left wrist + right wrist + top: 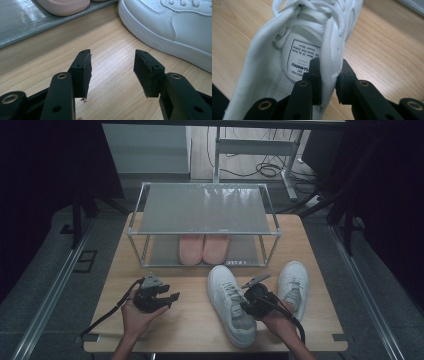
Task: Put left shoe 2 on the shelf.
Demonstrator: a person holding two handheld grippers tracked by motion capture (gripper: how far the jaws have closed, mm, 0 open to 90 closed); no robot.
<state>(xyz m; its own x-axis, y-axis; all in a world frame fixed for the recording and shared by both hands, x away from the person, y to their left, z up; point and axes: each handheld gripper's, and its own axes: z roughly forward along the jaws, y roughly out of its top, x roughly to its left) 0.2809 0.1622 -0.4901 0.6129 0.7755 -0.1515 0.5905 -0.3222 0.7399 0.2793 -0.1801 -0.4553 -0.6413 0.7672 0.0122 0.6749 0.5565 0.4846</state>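
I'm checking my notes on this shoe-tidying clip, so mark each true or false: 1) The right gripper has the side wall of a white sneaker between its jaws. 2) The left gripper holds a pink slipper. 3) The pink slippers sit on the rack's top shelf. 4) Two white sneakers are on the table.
1) True: the right gripper has its jaws on either side of the collar wall of the white sneaker.
2) False: the left gripper is open with nothing between its jaws.
3) False: the pink slippers are on the lower shelf of the shoe rack.
4) True: the second white sneaker lies to its right.
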